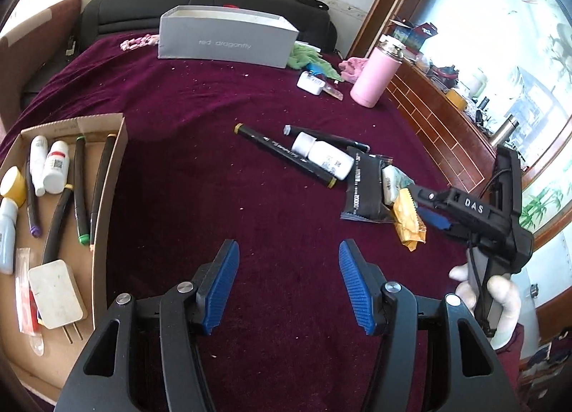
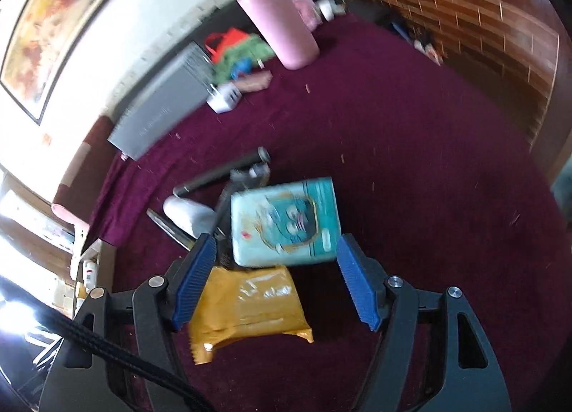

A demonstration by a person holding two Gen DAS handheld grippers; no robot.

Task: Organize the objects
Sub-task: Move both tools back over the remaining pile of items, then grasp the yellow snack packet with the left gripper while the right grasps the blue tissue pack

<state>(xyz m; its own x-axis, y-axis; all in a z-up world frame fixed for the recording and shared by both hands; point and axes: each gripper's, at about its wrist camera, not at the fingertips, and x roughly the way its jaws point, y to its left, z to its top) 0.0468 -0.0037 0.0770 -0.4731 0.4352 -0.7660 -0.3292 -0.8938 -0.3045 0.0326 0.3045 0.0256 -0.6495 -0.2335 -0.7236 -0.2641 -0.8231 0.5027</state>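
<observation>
Hovering over the pile of loose items, the right gripper [image 2: 277, 279] has its jaws spread wide and grips nothing. Between and just under them lies the yellow packet [image 2: 246, 308], flat on the maroon cloth [image 2: 411, 162]; the left pad sits over its left edge, while the right pad stands clear of its right edge. In the right wrist view the packet's long axis seems to run away from the camera, its crimped end nearest, so the jaws would close across its shorter width. Just beyond it, touching or overlapping its far edge, lies the teal tissue pack [image 2: 286, 222], tilted slightly.

The left gripper [image 1: 287, 287] is also wide open and empty, over bare cloth, well apart from the pile. Seen from the left wrist, the yellow packet [image 1: 409, 221] lies to the right, under the right gripper [image 1: 425, 203], so the right hand is much nearer. The cardboard tray [image 1: 118, 169] holding markers and bottles sits at far left.
</observation>
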